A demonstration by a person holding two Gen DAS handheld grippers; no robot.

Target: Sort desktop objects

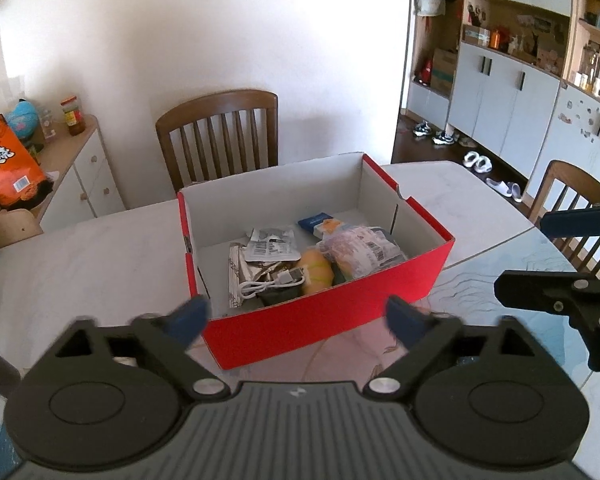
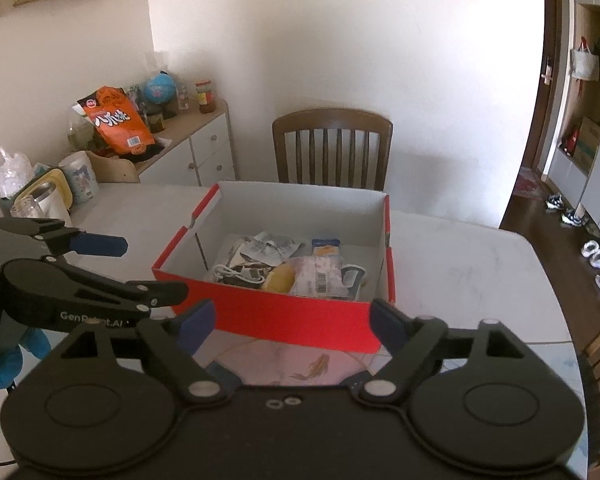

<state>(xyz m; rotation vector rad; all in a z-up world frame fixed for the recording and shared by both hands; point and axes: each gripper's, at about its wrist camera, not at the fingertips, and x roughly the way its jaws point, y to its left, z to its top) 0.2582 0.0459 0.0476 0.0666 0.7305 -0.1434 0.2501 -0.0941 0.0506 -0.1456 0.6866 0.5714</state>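
Both the left gripper (image 1: 298, 320) and the right gripper (image 2: 292, 320) stand wide open and empty, side by side. Just ahead of their blue tips sits the red open-topped cardboard box (image 1: 324, 320), already holding the sorted packets, white cable (image 1: 260, 286) and yellow pouch (image 1: 318, 276), so the sorting looks finished.

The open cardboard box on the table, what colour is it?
The cardboard box is red outside, white inside; clearest in the left wrist view.

My left gripper (image 1: 298, 320) hangs wide open and empty just short of the red box (image 1: 332, 316), where a white cable (image 1: 268, 282) lies among packets, right gripper (image 1: 556, 256) alongside.
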